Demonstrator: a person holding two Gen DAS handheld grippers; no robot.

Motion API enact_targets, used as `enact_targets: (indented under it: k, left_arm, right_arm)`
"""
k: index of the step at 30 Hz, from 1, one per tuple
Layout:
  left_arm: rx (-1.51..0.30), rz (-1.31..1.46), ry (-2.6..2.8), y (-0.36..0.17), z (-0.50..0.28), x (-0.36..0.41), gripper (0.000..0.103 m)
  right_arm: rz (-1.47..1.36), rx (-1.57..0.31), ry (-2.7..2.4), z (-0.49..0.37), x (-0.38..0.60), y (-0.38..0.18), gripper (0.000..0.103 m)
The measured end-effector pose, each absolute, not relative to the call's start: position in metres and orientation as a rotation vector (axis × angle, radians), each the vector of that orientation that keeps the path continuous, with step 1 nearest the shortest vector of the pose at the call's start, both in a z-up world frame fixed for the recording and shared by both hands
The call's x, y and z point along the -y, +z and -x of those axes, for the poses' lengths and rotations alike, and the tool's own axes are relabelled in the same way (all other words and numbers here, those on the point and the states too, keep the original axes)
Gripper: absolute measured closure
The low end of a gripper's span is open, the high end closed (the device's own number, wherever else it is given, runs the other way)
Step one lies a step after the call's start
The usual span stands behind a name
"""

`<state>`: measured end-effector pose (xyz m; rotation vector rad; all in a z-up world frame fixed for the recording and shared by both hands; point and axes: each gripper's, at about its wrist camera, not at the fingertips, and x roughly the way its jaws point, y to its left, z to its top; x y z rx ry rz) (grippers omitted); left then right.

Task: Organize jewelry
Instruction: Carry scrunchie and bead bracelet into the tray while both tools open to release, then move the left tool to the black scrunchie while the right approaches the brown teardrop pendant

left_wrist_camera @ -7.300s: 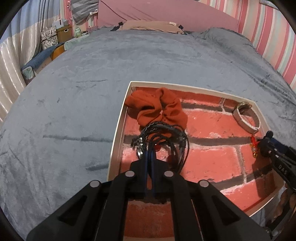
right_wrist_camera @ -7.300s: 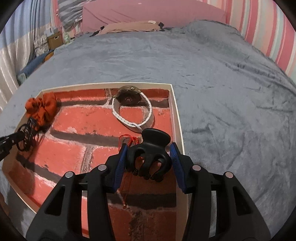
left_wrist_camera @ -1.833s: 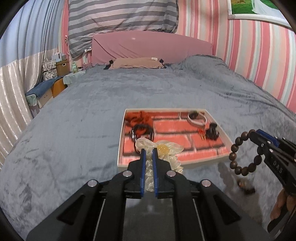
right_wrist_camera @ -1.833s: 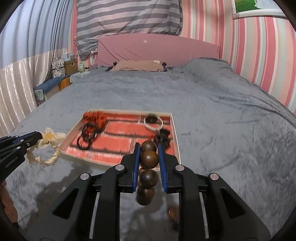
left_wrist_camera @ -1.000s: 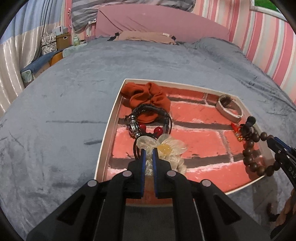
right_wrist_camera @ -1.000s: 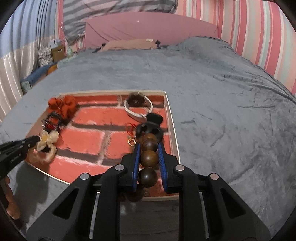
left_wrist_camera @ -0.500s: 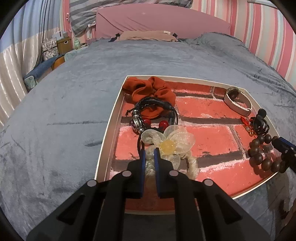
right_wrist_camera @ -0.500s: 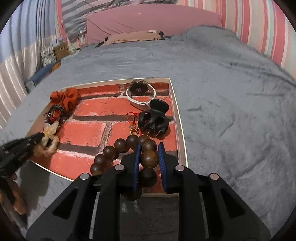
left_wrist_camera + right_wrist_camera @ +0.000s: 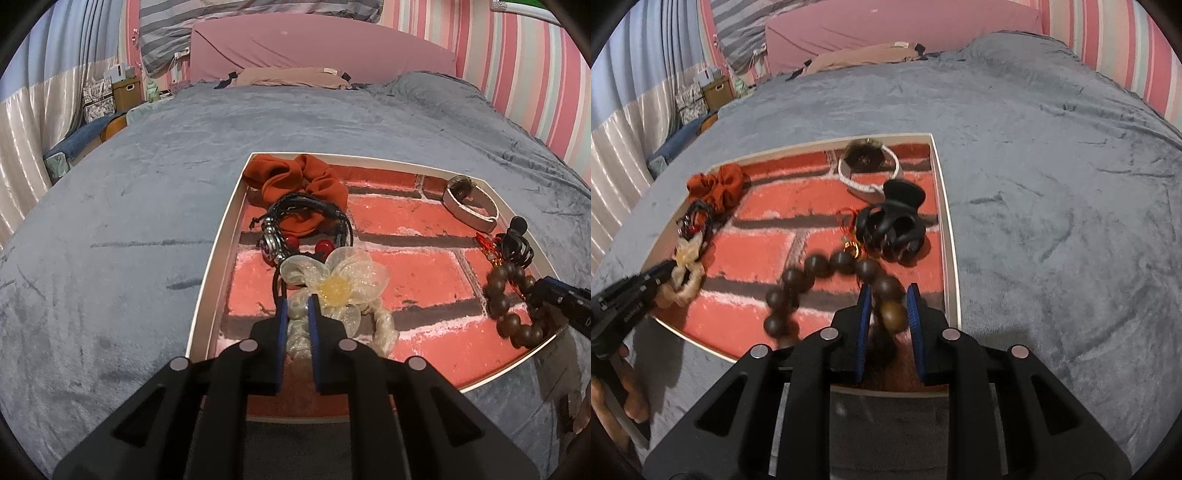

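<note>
A shallow white-rimmed tray [image 9: 218,258] with a red brick print lies on a grey blanket. My left gripper [image 9: 297,304] is shut on the band of a cream fabric flower hair tie [image 9: 336,284], which rests on the tray's near left part. In the right wrist view that flower hair tie [image 9: 685,266] shows at the tip of the left gripper [image 9: 661,275]. My right gripper [image 9: 888,295] is shut on one bead of a brown wooden bead bracelet [image 9: 812,266]. The bead bracelet's loop [image 9: 498,295] lies on the tray floor near the right rim [image 9: 945,229].
Also in the tray are an orange scrunchie [image 9: 295,181], a black cord bracelet [image 9: 306,210] with red beads, a white-strapped watch [image 9: 469,199], a black claw clip [image 9: 892,225] and a red-gold charm [image 9: 489,247]. A hand [image 9: 628,387] holds the left gripper. Grey blanket surrounds the tray.
The right gripper has sunk toward the tray and the bead bracelet, hanging a second ago, now lies spread on the tray floor. The flower hair tie has settled flat on the tray.
</note>
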<state>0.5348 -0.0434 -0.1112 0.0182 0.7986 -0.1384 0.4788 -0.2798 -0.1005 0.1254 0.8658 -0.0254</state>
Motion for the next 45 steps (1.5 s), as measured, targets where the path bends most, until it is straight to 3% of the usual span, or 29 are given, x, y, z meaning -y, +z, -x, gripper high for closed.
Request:
enact_targets:
  k: [1, 4, 6, 8, 11, 15, 20, 25, 33, 45]
  left_arm:
    - [-0.797, -0.016, -0.141, -0.111, -0.534, 0.043, 0.091]
    - [-0.797, -0.012, -0.144, -0.111, -0.534, 0.043, 0.091]
    - [-0.792, -0.012, -0.147, -0.109, -0.533, 0.043, 0.085]
    - [-0.777, -0.026, -0.123, -0.106, -0.530, 0.043, 0.043]
    - [-0.744, -0.047, -0.117, -0.097, -0.523, 0.047, 0.043]
    - [-0.727, -0.052, -0.130, -0.080, -0.508, 0.052, 0.043]
    - [-0.680, -0.072, -0.127, -0.044, -0.474, 0.054, 0.033]
    - [-0.635, -0.013, -0.130, -0.001, -0.427, 0.046, 0.021]
    - [-0.601, 0.025, -0.137, 0.039, -0.348, 0.043, 0.015]
    - [-0.607, -0.030, -0.149, 0.013, -0.261, 0.080, 0.013]
  right_arm:
    - [-0.135, -0.861, -0.021, -0.478, 0.282, -0.099, 0.082]
    - [-0.178, -0.820, -0.002, -0.470, 0.290, -0.088, 0.063]
    - [-0.190, -0.781, 0.009, -0.463, 0.297, -0.076, 0.057]
    - [-0.182, -0.754, 0.005, -0.455, 0.303, -0.062, 0.047]
    - [-0.182, -0.701, 0.002, -0.436, 0.313, -0.041, 0.030]
    - [-0.152, -0.649, -0.018, -0.410, 0.319, -0.019, 0.019]
    - [-0.159, -0.593, -0.030, -0.374, 0.322, 0.002, 0.007]
    - [-0.094, -0.563, -0.059, -0.333, 0.315, 0.019, 0.004]
    - [-0.031, -0.559, -0.062, -0.279, 0.304, 0.017, 0.004]
    - [-0.004, -0.574, -0.081, -0.226, 0.305, -0.016, 0.004]
